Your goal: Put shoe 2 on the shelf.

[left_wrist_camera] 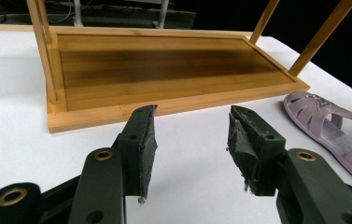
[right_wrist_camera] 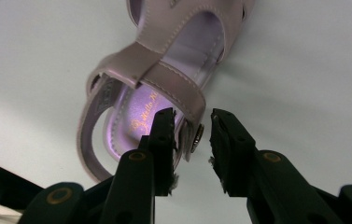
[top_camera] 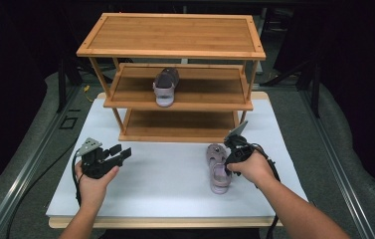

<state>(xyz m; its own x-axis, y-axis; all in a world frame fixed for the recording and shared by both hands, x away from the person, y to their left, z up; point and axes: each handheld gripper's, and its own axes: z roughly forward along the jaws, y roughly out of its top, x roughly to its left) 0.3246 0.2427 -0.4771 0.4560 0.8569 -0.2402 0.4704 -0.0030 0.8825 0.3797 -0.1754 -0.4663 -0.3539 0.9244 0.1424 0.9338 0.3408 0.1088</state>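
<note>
White tabletop point(top_camera: 170, 184) on a light wooden board, its edge showing along the front and at the back corners. Grey carpet-like floor around it, metal rails running down both sides, room beyond is dark, nothing readable there.

Three-tier bamboo rack point(top_camera: 175, 74) stands at 12 o'clock on the table, top shelf bare, bottom shelf bare. One lilac sandal on the middle shelf point(top_camera: 166, 85), toe toward the front edge, about centre.

Second lilac sandal point(top_camera: 218, 169) lies flat on the white top at about 4 o'clock from table centre, just in front of the rack's right front corner, heel end toward the person. In the right gripper view its heel strap and side buckle point(right_wrist_camera: 196, 136) sit between the two black jaws; left jaw inside the heel loop against the insole edge, right jaw outside, a gap still visible between it and the buckle. So right gripper point(top_camera: 234, 152), at the sandal's 2 o'clock, is part open around the strap, not clamped yet.

Left gripper point(top_camera: 118, 154) at 8 o'clock of the table, held above the surface, pointing toward the rack's bottom shelf. Jaws wide apart, nothing between them, only white table point(left_wrist_camera: 192, 186) seen through the gap. Sandal toe at 3 o'clock in the left gripper view, well apart from those jaws.
</note>
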